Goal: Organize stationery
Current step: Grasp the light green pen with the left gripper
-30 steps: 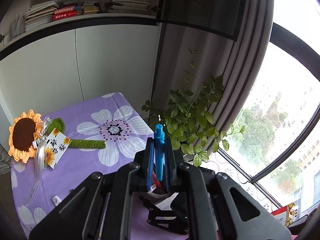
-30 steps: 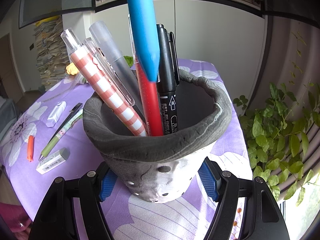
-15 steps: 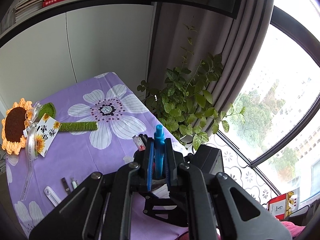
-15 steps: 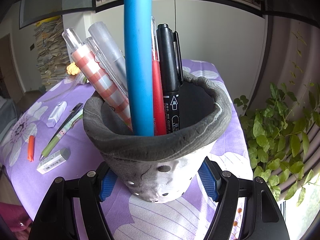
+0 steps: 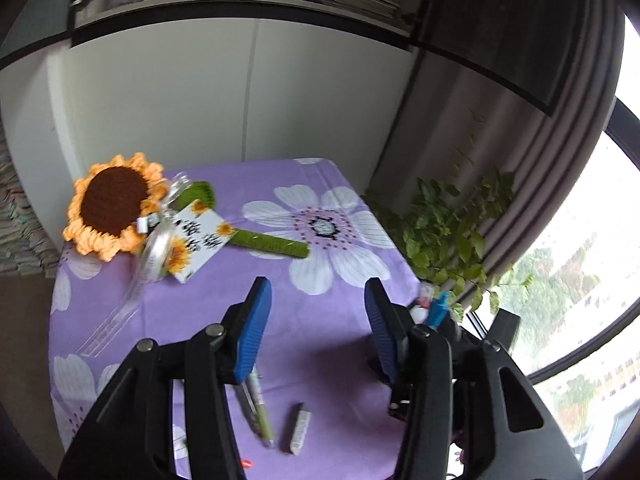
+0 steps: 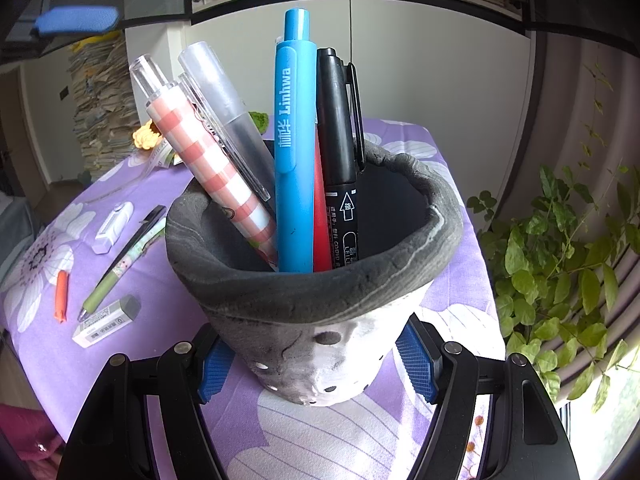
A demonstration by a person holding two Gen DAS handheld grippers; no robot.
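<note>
My right gripper [image 6: 316, 366] is shut on the grey pen holder [image 6: 320, 300], its blue pads pressed to both sides of the base. In the holder stand a blue pen [image 6: 294, 160], a black marker [image 6: 340, 140], a red pen [image 6: 322, 220], a red-checked pen [image 6: 208, 160] and a clear-capped pen [image 6: 224, 112]. My left gripper [image 5: 317, 300] hangs above the purple cloth with its jaws opening and nothing between them. Below it lie a green pen [image 5: 260, 412] and an eraser [image 5: 300, 428]. The blue pen's top [image 5: 438, 308] shows behind the right finger.
A crocheted sunflower [image 5: 112, 208] with a card lies at the table's far left. A white correction tape [image 6: 114, 226] and an orange piece [image 6: 61, 296] lie left of the holder. A leafy plant [image 6: 560, 248] stands off the table's right edge, by the window.
The blue pen went down into the holder and was let go. My left gripper opened and swung away to the left over the table. The right gripper kept still.
</note>
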